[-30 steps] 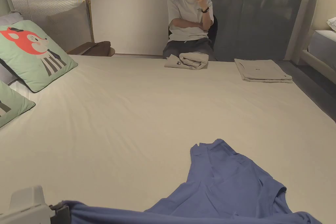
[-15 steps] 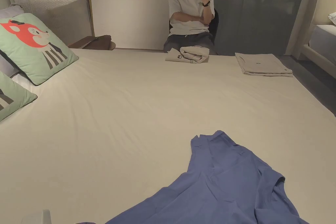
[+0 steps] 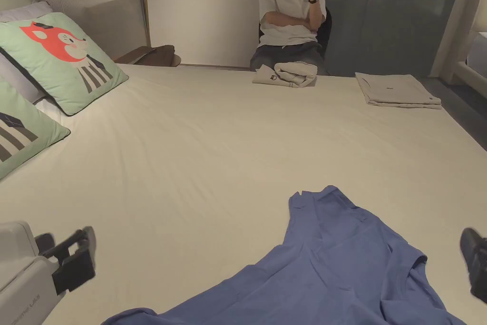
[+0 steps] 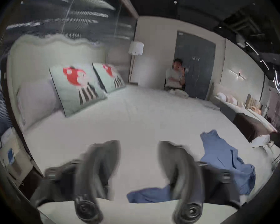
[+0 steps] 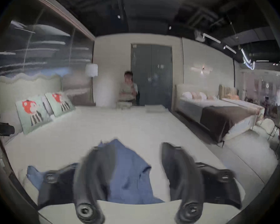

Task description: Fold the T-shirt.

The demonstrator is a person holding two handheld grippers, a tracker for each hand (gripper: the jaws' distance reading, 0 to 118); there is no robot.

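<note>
A blue T-shirt (image 3: 333,264) lies crumpled on the near part of the cream bed (image 3: 214,150), one end reaching toward the bed's middle. My left gripper (image 3: 82,255) hovers at the lower left, well to the left of the shirt, jaws apart and empty. In the left gripper view the left gripper (image 4: 139,145) stands open over bare sheet, with the T-shirt (image 4: 221,162) to its right. My right gripper (image 3: 475,264) shows at the right edge beside the shirt. In the right gripper view the right gripper (image 5: 139,146) is open above the T-shirt (image 5: 129,171), not touching it.
Two green fox-print pillows (image 3: 62,62) lean at the left. A rolled beige garment (image 3: 287,75) and a folded one (image 3: 397,90) lie at the far edge. A person (image 3: 291,12) sits beyond the bed. Another bed (image 5: 220,114) stands to the right.
A second ago the left gripper held the shirt's hem at the lower left; now it is open and off the shirt. The right gripper has come into view at the right edge.
</note>
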